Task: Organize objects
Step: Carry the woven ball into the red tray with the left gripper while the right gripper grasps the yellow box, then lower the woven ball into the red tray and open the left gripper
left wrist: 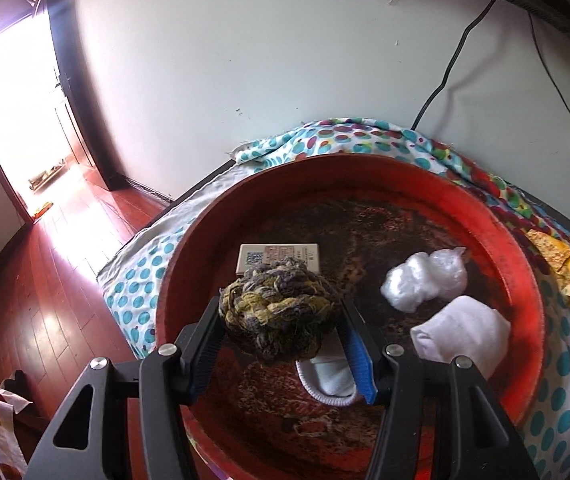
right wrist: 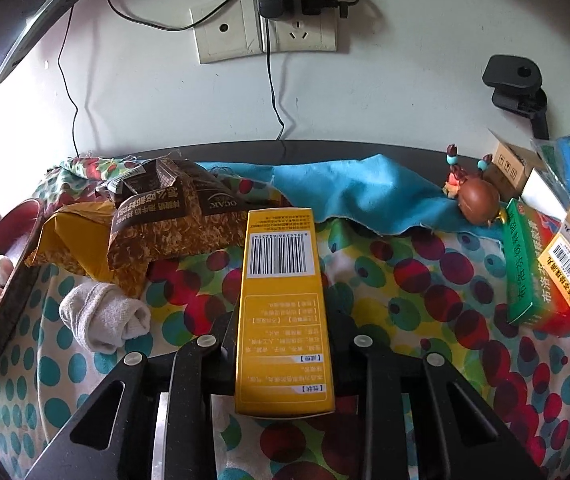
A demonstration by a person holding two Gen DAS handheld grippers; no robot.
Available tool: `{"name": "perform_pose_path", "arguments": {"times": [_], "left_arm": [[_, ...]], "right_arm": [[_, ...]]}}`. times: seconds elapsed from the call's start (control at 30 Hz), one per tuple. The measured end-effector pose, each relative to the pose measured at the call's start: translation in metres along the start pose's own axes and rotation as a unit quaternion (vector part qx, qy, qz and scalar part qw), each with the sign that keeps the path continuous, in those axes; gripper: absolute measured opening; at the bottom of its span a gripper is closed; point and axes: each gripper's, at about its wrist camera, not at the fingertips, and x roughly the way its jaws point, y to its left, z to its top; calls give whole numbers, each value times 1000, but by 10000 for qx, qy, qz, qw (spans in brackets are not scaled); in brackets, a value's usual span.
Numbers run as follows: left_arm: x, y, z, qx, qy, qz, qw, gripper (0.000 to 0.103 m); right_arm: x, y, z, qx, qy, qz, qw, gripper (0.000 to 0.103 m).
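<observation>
- Your left gripper has its fingers clamped on the yarn ball, held over the red basin.
- Already inside the basin: a small card box, a plastic wad, and two white socks.
- Right of the basin, on the spotted cloth over the table, lie another sock and snack bags, not yet sorted.
- Your right gripper, right of the basin, has its fingers closed on a yellow box, lifted off the cloth.
- Far right of the basin, a green box and a figurine remain; I judge the task roughly half done.
</observation>
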Motion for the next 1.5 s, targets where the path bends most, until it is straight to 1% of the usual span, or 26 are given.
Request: {"name": "perform_pose_path", "arguments": {"times": [0.07, 0.13, 0.2, 0.37, 0.53, 0.67, 0.83, 1.07, 1.17, 1.2, 1.23, 1.27, 1.3, 1.33, 1.4, 1.5], "left_arm": [[3, 1, 2, 22, 29, 51, 10000, 57], [4, 2, 6, -12, 49, 27, 10000, 57], [3, -1, 15, 59, 5, 51, 10000, 57], [7, -15, 44, 117, -9, -11, 9999, 57], [21, -43, 64, 364, 91, 27, 9993, 57], [39, -60, 69, 438, 259, 56, 9987, 57], [58, -68, 71, 379, 436, 89, 9983, 57], [81, -73, 71, 341, 613, 148, 9974, 57], [89, -69, 69, 193, 758, 99, 9969, 58], [91, -67, 68, 152, 817, 69, 9965, 61], [93, -66, 66, 131, 874, 74, 9961, 72], [92, -65, 64, 119, 916, 84, 9957, 79], [89, -63, 63, 90, 899, 52, 9959, 89], [83, -61, 61, 32, 789, -48, 9969, 89], [69, -54, 60, -91, 548, -118, 9984, 89], [51, -43, 55, -308, 497, -304, 9978, 89]], "right_arm": [[1, -2, 0, 37, 19, 28, 10000, 28], [1, 0, 0, 40, 20, 44, 10000, 28], [2, 0, 0, 25, 21, 53, 10000, 28], [3, -1, -1, 49, 40, 87, 9999, 28], [6, -3, -1, 127, 90, 153, 9998, 28], [7, -2, -2, 118, 119, 197, 9997, 28], [8, -2, -2, 104, 135, 233, 9996, 28], [8, -2, -2, 113, 99, 228, 9996, 28], [8, -1, -2, 107, 78, 201, 9997, 28], [7, -1, -2, 106, 68, 181, 9998, 28], [7, -1, -2, 103, 61, 172, 9998, 28], [6, -1, -2, 100, 57, 168, 9998, 28], [5, -2, -2, 107, 39, 164, 9998, 28], [4, -3, -2, 119, 14, 164, 9998, 28], [3, -4, -2, 134, -11, 99, 9999, 28], [4, -2, -3, 62, 20, -14, 10000, 28]]}}
